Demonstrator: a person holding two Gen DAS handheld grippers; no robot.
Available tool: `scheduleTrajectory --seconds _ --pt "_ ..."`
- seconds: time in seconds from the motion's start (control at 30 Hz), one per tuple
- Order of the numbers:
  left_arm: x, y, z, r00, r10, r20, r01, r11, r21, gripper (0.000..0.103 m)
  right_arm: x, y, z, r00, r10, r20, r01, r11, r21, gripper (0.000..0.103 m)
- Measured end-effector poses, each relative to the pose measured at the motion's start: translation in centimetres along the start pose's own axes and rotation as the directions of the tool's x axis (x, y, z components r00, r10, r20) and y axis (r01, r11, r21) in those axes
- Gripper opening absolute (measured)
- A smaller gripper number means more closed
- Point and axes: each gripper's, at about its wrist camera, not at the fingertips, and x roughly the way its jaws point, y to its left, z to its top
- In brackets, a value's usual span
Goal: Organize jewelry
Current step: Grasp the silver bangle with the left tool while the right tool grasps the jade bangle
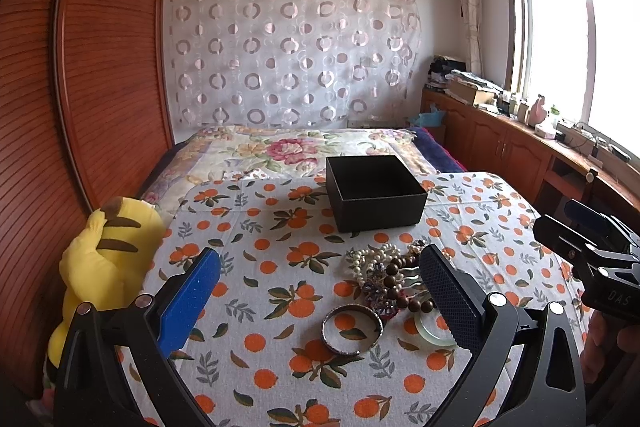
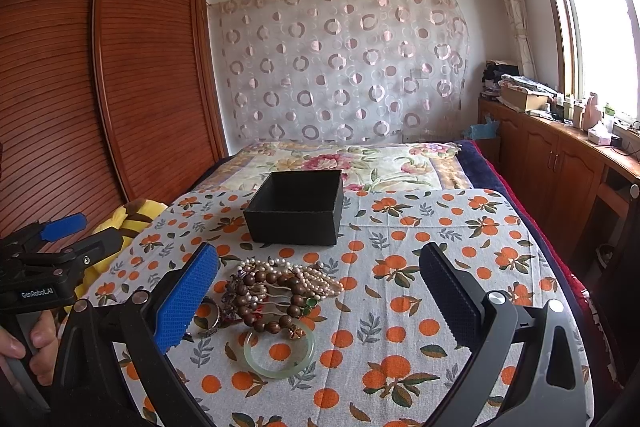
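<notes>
A pile of jewelry lies on the orange-print cloth point(image 1: 280, 367): a dark metal bangle point(image 1: 352, 331), a pale green jade bangle point(image 2: 279, 351), a brown wooden bead bracelet point(image 2: 276, 297), pearl strands point(image 2: 316, 279) and a purple beaded piece point(image 1: 380, 287). An open, empty black box point(image 1: 374, 191) stands behind the pile; it also shows in the right wrist view point(image 2: 296, 207). My left gripper point(image 1: 320, 287) is open and empty, just above the pile. My right gripper point(image 2: 320, 287) is open and empty, with the pile near its left finger.
A yellow plush toy point(image 1: 104, 251) lies at the cloth's left edge. A wooden wardrobe point(image 1: 80, 67) stands on the left. A floral bedspread point(image 1: 280, 147) lies behind the box. A wooden cabinet with clutter point(image 1: 520, 131) runs along the right under the window.
</notes>
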Motion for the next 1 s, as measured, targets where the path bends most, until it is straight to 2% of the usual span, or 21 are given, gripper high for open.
scheduleTrajectory --seconds 0.27,0.5,0.67,1.0 --pt "1.7 0.1 -1.4 0.997 -0.015 -0.070 0.015 1.000 0.002 0.097 1.5 -0.4 -0.8 0.999 0.026 -0.047 -0.026 1.000 0.003 0.101" --pt "4.3 0.8 -3.4 0.988 -0.045 -0.149 0.045 0.999 0.000 0.097 2.5 -0.3 -2.3 0.993 0.057 -0.106 -0.059 0.998 -0.024 0.101" --pt "6.2 1.0 -4.6 0.973 -0.080 -0.215 0.081 0.997 -0.002 0.097 3.2 -0.5 -3.5 0.985 0.076 -0.155 -0.083 0.996 -0.039 0.101" --pt "9.2 -0.2 -5.9 0.934 -0.153 -0.324 0.170 0.985 0.024 0.096 5.0 -0.5 -5.3 0.959 0.111 -0.261 -0.134 0.988 -0.071 0.087"
